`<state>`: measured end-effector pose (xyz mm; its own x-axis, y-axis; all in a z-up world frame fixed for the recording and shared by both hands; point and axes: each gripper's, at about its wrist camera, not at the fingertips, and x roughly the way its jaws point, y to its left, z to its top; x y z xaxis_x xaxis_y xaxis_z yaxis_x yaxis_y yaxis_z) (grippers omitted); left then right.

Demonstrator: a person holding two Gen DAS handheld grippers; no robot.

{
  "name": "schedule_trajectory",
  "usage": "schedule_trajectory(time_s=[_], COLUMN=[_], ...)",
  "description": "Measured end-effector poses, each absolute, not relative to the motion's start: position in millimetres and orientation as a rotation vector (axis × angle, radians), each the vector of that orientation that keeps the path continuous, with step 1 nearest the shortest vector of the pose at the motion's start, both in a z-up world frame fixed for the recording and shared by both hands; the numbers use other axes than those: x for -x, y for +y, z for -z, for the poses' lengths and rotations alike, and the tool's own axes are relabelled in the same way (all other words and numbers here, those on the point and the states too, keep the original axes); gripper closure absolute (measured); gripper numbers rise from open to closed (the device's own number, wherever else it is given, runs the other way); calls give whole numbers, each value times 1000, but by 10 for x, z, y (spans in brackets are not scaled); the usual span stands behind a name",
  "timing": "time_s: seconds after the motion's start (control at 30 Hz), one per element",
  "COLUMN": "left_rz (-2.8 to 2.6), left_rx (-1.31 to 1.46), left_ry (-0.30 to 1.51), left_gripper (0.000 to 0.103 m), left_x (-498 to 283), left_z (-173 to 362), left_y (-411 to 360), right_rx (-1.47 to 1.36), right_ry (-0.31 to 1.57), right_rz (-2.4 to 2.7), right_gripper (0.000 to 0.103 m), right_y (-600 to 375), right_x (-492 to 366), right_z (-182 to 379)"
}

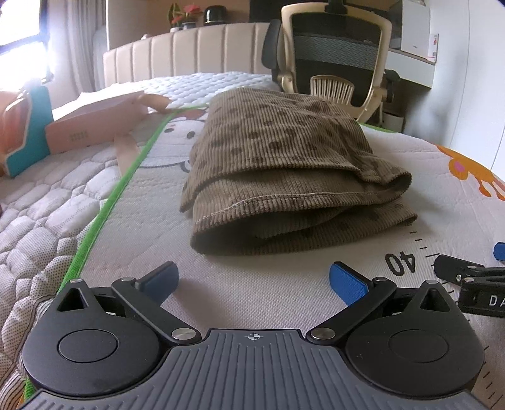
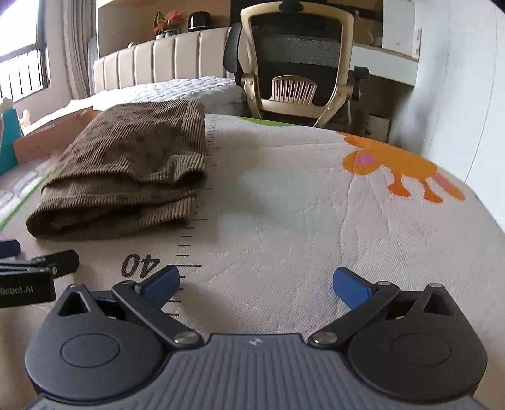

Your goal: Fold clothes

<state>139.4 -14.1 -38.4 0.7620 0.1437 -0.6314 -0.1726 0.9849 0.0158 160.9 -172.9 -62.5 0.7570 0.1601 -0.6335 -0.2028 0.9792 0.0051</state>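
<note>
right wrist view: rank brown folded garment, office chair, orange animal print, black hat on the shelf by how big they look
1. brown folded garment
2. office chair, close behind; it stands farther back, so that order is unsure
3. orange animal print
4. black hat, clearly smallest

We see a brown ribbed corduroy garment [image 1: 284,164] on a quilted, finely textured cloth mat [image 2: 284,220]; our left gripper [image 1: 252,280] shows matt black plastic, blue rubbery pads, metal rivets.
</note>
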Motion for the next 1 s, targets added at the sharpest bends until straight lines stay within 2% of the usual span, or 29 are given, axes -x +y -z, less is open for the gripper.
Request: schedule_trajectory(time_s=[1.0], left_rz=[-168], left_rx=[48], left_ry=[684], left_gripper=[0], left_x=[-1399], left_z=[388], left_y=[-116], right_rx=[65], right_ry=[685], right_rz=[-202], right_gripper=[0], right_y=[-1748], right_x=[-1606], right_z=[609])
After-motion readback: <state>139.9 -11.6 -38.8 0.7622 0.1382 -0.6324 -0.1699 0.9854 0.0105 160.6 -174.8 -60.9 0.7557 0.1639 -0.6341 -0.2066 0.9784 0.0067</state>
